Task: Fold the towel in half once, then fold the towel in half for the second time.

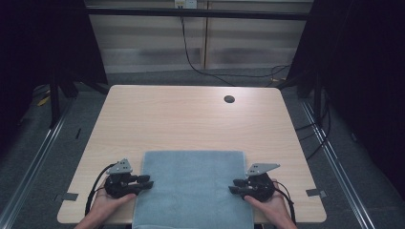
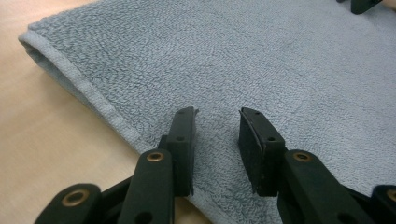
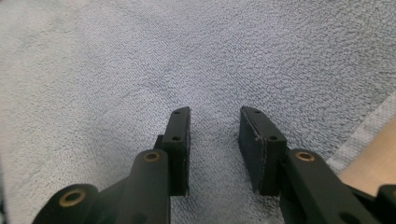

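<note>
Your left gripper (image 1: 147, 181) and right gripper (image 1: 234, 186) point inward over the folded grey-blue terry towel (image 1: 193, 186) at the bench's near edge, jaws part-open, gripping nothing.

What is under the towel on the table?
The towel lies flat on the wooden table; bare wood shows around it. Its left hem looks doubled, so it may be folded. Whatever lies beneath or inside the fold is covered.

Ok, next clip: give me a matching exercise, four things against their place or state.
1. towel
2. left gripper
3. right gripper
4. round hole

A. jaws apart over the towel's right edge
B. far right part of the table
C. flat at the table's near edge
D. jaws apart over the towel's left edge

Pairs: 1-C, 2-D, 3-A, 4-B
</note>
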Demonstrator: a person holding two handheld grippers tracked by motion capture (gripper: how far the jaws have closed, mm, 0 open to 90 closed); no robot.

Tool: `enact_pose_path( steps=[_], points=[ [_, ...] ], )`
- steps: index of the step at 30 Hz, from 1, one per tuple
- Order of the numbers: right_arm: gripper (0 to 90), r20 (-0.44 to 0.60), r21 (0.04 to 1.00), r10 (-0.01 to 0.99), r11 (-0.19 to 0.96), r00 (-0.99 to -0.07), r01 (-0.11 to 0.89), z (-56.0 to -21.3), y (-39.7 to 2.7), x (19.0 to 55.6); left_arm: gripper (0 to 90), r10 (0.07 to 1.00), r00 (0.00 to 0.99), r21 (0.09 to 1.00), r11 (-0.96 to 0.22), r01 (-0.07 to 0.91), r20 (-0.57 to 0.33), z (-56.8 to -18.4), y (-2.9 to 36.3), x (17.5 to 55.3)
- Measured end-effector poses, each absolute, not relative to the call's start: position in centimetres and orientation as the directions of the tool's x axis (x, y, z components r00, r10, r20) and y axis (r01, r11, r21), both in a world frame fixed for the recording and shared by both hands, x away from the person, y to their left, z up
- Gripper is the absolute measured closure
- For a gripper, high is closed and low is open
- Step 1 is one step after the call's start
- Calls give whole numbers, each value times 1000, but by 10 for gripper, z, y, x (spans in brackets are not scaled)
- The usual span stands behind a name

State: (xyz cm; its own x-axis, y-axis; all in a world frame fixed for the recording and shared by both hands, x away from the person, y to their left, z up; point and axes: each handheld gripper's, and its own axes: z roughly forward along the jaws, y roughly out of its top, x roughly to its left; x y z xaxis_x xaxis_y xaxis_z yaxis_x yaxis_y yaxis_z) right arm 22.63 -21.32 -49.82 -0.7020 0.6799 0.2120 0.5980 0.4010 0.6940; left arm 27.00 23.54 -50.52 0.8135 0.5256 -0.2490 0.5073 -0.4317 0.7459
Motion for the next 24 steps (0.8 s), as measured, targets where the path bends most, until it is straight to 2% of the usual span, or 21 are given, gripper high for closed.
enact_pose_path(
  steps=[3,9,13,17,24],
  points=[
    [643,224,689,669,406,-709,601,-497,-214,217,657,521,814,745,-431,510,-256,-505,236,262],
    [613,209,680,658,434,-723,592,-492,-210,209,584,501,822,730,-450,515,-271,-500,237,257],
    [598,192,731,685,378,-702,568,-483,-220,226,537,531,807,760,-405,508,-257,-490,239,272],
    [568,113,752,740,372,-663,544,-474,-229,247,531,559,794,770,-389,506,-239,-489,237,299],
    [494,130,746,763,346,-634,569,-476,-236,288,483,611,754,777,-345,527,-240,-488,233,334]
  ],
)
